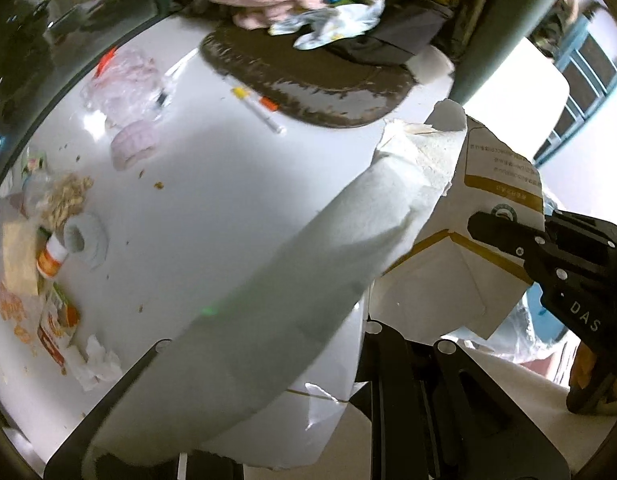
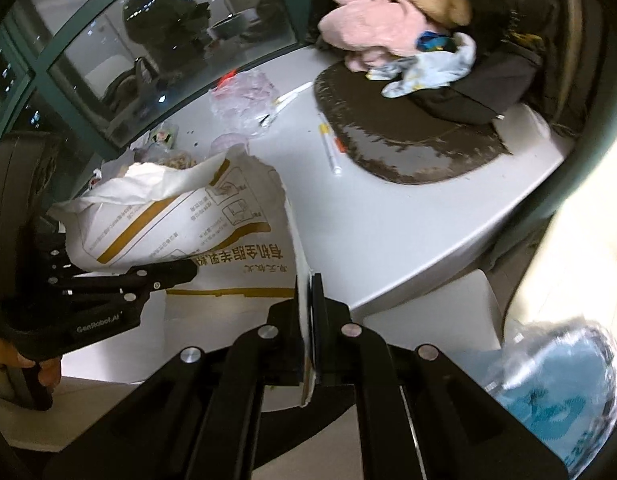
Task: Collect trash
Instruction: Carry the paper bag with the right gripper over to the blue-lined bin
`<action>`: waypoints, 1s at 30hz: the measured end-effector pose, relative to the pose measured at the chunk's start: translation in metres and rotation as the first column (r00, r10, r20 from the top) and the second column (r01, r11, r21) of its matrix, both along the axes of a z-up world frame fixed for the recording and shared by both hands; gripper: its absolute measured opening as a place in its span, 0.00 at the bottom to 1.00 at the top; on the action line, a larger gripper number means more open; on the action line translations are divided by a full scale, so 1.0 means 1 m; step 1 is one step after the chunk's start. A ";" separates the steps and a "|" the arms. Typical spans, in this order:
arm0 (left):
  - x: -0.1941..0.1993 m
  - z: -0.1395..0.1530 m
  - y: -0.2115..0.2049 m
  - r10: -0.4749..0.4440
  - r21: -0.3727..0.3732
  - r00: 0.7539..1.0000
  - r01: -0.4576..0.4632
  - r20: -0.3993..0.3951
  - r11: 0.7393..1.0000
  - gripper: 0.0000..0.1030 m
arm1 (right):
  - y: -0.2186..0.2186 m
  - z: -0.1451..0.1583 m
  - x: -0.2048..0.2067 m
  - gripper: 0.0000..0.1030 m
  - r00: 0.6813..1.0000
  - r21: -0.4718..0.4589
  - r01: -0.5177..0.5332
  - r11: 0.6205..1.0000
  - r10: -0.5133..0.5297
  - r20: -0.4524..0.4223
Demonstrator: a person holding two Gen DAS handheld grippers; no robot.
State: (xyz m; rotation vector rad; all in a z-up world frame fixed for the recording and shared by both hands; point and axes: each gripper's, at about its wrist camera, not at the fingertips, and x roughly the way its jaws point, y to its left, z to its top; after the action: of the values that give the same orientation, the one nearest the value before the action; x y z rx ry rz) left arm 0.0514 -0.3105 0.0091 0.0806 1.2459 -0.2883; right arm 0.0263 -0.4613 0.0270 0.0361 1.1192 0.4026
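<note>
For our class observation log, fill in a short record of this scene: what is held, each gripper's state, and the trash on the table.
held item: torn white paper bag with gold print
left gripper: shut on the bag's side
right gripper: shut on the bag's torn edge
table: white
trash on table: crumpled plastic wrap, pen, orange-labelled bottle

White table point(image 1: 212, 184): brown mat point(image 1: 308, 80), pen point(image 1: 256, 108), pill bottle point(image 1: 52, 258), crumpled tissue point(image 1: 96, 364).

We cannot read the blurred print on the torn paper bag point(image 2: 180, 216); it hides the left gripper's point(image 1: 268, 420) fingertips, and 1 blue-printed plastic bag point(image 2: 560, 396) is cut off.
</note>
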 end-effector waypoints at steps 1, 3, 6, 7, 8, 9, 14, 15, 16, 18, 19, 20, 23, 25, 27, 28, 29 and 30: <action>0.000 0.003 -0.007 -0.023 0.004 1.000 0.023 0.003 1.000 0.18 | -0.004 0.003 -0.002 0.05 1.000 0.002 0.014 1.000 -0.014 0.003; 0.001 0.012 -0.020 -0.070 0.002 0.998 0.070 0.008 0.998 0.18 | -0.016 0.010 -0.010 0.05 0.998 0.007 0.061 0.998 -0.062 0.013; 0.001 0.024 -0.038 -0.155 0.003 0.987 0.155 0.042 0.988 0.18 | -0.032 0.024 -0.019 0.05 0.987 0.021 0.154 0.988 -0.155 0.037; 0.001 0.027 -0.047 -0.196 0.005 0.979 0.196 0.049 0.981 0.18 | -0.037 0.027 -0.023 0.05 0.982 0.021 0.183 0.983 -0.184 0.040; 0.001 0.029 -0.055 -0.233 0.003 0.971 0.233 0.050 0.972 0.18 | -0.043 0.030 -0.028 0.05 0.973 0.019 0.226 0.974 -0.226 0.044; 0.002 0.030 -0.060 -0.257 0.002 0.965 0.257 0.050 0.966 0.18 | -0.048 0.031 -0.031 0.05 0.966 0.020 0.254 0.967 -0.255 0.044; 0.003 0.045 -0.086 -0.398 0.000 0.914 0.399 0.076 0.917 0.18 | -0.060 0.044 -0.050 0.05 0.916 0.013 0.395 0.918 -0.395 0.072; 0.004 0.048 -0.091 -0.422 -0.007 0.904 0.423 0.075 0.906 0.18 | -0.062 0.046 -0.052 0.05 0.907 0.009 0.414 0.910 -0.413 0.078; 0.005 0.049 -0.094 -0.436 -0.013 0.897 0.438 0.075 0.899 0.18 | -0.063 0.048 -0.056 0.05 0.897 0.005 0.436 0.900 -0.435 0.085; 0.004 0.052 -0.103 -0.471 -0.029 0.879 0.474 0.078 0.880 0.18 | -0.067 0.053 -0.064 0.05 0.872 -0.009 0.481 0.877 -0.478 0.104; 0.002 0.054 -0.109 -0.494 -0.032 0.865 0.498 0.089 0.867 0.18 | -0.070 0.057 -0.068 0.05 0.858 -0.014 0.505 0.863 -0.500 0.117; 0.001 0.057 -0.115 -0.512 -0.033 0.853 0.517 0.100 0.856 0.18 | -0.074 0.059 -0.070 0.05 0.847 -0.012 0.522 0.853 -0.517 0.123; -0.003 0.061 -0.135 -0.563 -0.041 0.819 0.570 0.116 0.821 0.18 | -0.088 0.064 -0.081 0.05 0.802 -0.007 0.587 0.810 -0.581 0.137; -0.007 0.062 -0.150 -0.593 -0.047 0.796 0.602 0.122 0.797 0.18 | -0.095 0.067 -0.088 0.05 0.782 -0.009 0.612 0.791 -0.604 0.152; -0.011 0.062 -0.168 -0.616 -0.051 0.779 0.624 0.121 0.779 0.18 | -0.108 0.068 -0.096 0.05 0.760 -0.012 0.639 0.769 -0.629 0.162; -0.013 0.061 -0.175 -0.624 -0.052 0.772 0.633 0.120 0.773 0.18 | -0.115 0.067 -0.102 0.05 0.752 -0.015 0.650 0.760 -0.640 0.160; -0.016 0.060 -0.185 -0.635 -0.052 0.764 0.643 0.115 0.764 0.19 | -0.121 0.066 -0.107 0.05 0.743 -0.016 0.661 0.750 -0.651 0.156; -0.020 0.060 -0.193 -0.646 -0.052 0.755 0.653 0.114 0.755 0.19 | -0.131 0.066 -0.113 0.05 0.730 -0.014 0.676 0.737 -0.667 0.152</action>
State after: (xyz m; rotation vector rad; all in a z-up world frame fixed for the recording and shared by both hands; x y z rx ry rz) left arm 0.0312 -0.5037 0.0692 0.4563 1.0770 -0.9425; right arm -0.0868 -0.5926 0.0928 0.3443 0.9047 -0.2918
